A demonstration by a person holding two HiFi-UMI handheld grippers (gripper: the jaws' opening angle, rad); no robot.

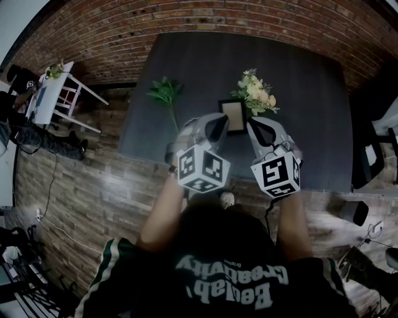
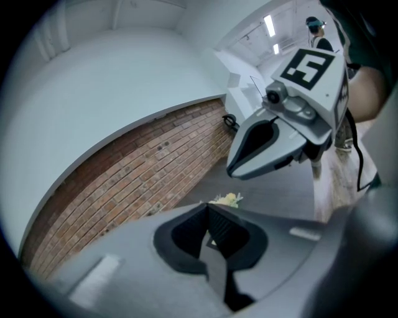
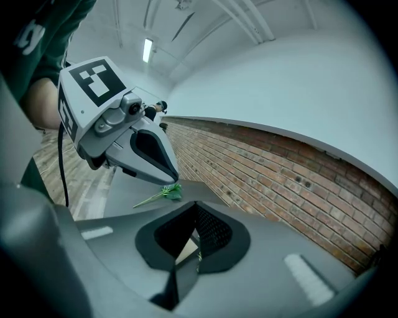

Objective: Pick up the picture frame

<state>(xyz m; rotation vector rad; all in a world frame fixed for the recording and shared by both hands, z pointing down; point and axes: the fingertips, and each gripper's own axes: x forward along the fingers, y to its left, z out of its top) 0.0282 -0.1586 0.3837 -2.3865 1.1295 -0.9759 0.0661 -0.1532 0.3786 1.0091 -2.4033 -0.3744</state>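
The head view is dim and murky. The dark worktop [image 1: 186, 74] swallows detail, and only the pale flowers [image 1: 256, 93] stand out. The corners go black and the brick wall [image 1: 217, 18] bows with lens distortion. Both gripper views are brighter, lit by ceiling strip lights [image 3: 148, 48]. Their foregrounds are soft and their edges vignetted.

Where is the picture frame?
In the head view the picture frame sits on the table, just beyond the left gripper and right gripper, bouquet at its right.
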